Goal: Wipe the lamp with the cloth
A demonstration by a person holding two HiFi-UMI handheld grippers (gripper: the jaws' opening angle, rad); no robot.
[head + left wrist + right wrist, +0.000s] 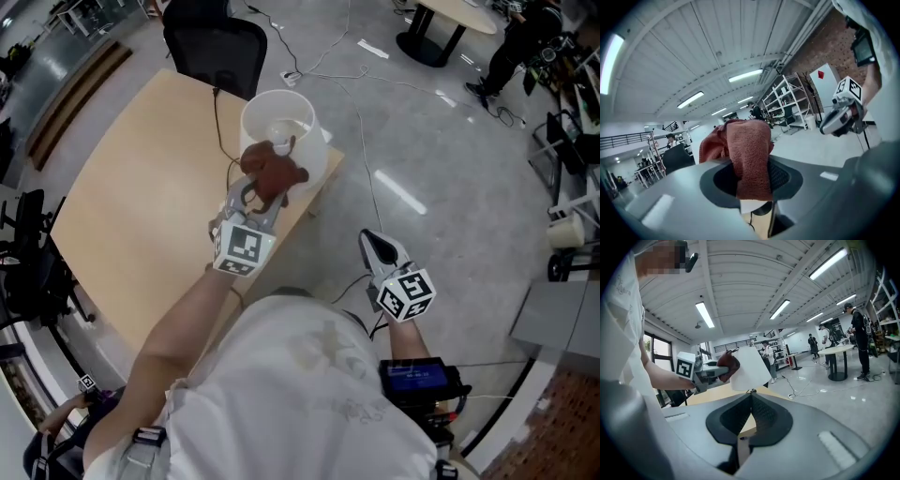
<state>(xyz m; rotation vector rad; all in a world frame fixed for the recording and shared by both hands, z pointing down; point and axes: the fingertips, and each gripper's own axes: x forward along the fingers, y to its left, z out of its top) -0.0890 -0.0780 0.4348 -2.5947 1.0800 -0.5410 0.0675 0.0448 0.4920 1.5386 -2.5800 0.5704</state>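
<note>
Well, nearest to me the right tool (373, 244) hangs out past the tabletop's edge, over the floor. Its jaws are pressed together with nothing between them. Off to its left and further ahead, the left tool (262, 197) is clamped on the cloth (274, 169), a rust-brown rag. It bunches up past the jaw tips and drapes down over the gap between them.

Just beyond that tool's tips, the cloth lies against the near side of the lamp (281, 117), whose white shade stands upright at the corner of the tabletop (141, 206). A dark cable (218, 127) runs over the tabletop on the left tool's far left, towards a black chair (216, 42) behind the lamp.

Ahead of the right tool, white cables trail over the grey floor (422, 150). Well off beyond them, a person (506, 47) stands by a round table (450, 14).
</note>
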